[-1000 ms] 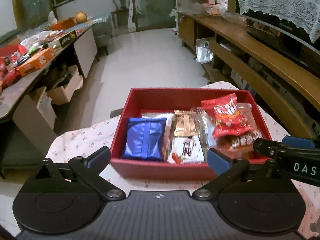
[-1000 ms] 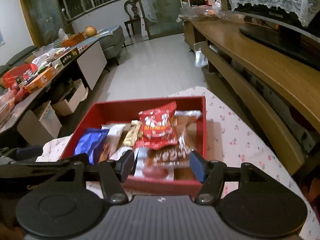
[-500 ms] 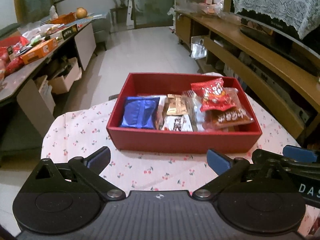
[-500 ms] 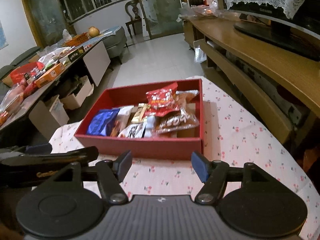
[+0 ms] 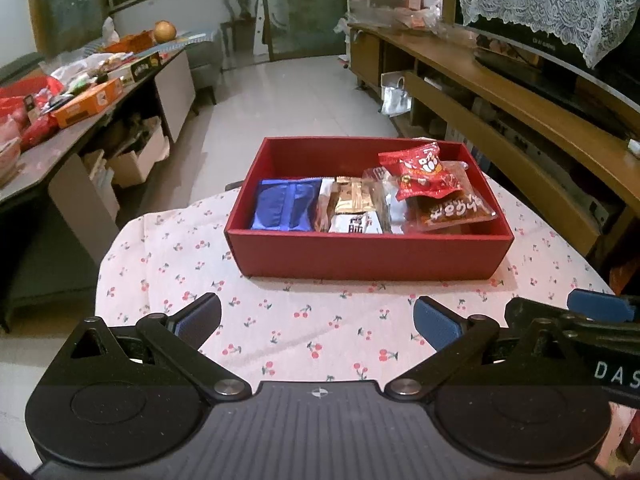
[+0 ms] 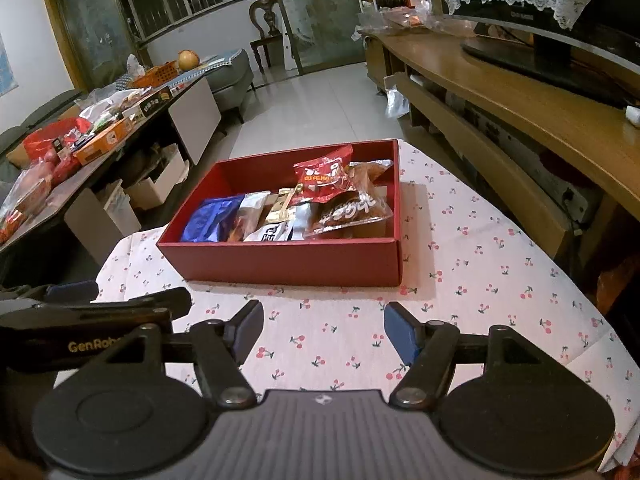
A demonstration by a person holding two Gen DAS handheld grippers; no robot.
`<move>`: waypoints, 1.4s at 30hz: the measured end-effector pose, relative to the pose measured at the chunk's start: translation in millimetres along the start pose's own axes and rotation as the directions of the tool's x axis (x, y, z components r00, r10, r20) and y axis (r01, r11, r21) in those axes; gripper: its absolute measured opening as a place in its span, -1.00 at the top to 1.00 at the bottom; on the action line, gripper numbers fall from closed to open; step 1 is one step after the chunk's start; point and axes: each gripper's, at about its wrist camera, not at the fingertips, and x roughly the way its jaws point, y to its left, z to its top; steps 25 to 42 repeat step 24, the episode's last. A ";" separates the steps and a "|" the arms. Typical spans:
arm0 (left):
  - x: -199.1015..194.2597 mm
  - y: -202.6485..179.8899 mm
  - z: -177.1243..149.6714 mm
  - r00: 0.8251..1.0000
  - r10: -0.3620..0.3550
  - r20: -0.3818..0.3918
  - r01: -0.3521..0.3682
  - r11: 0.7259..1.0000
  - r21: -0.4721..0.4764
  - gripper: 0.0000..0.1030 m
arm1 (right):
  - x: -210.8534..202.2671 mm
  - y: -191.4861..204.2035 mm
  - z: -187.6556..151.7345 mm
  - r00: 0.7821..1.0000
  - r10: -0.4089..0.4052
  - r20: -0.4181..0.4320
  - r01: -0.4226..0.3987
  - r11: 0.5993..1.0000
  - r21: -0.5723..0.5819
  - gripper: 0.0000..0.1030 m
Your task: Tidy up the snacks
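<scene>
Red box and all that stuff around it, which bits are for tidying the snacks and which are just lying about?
For the job: red box, blue packet, red packet, brown packet, gold packet.

Just lying about: orange box, round fruit, chair, lace cloth.

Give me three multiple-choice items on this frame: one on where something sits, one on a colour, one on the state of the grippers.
1. Where in the red box does the blue packet lie?
A. at its left end
B. at its right end
C. outside it, on the cloth

2. What colour is the snack bag lying on top at the box's right end?
A. green
B. red
C. yellow

3. How are the left gripper and the right gripper?
A. both shut on snacks
B. one holds the box
C. both open and empty

Answers: 1 A, it lies against the left wall. 2 B, red with white print. 3 C, only the tablecloth shows between the spread fingers.
</scene>
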 end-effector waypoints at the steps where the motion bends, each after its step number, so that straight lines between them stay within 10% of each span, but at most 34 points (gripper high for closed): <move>1: -0.6 0.0 -1.9 1.000 0.000 -0.003 0.000 1.000 0.001 -1.00 | -1.0 0.6 -1.5 1.000 -0.003 0.000 0.003 1.000 -0.001 -0.47; 42: -29.6 2.1 -35.7 1.000 0.016 0.006 -0.017 1.000 0.014 -1.00 | -25.2 6.4 -36.9 0.999 -0.032 -0.013 0.032 0.999 -0.019 -0.47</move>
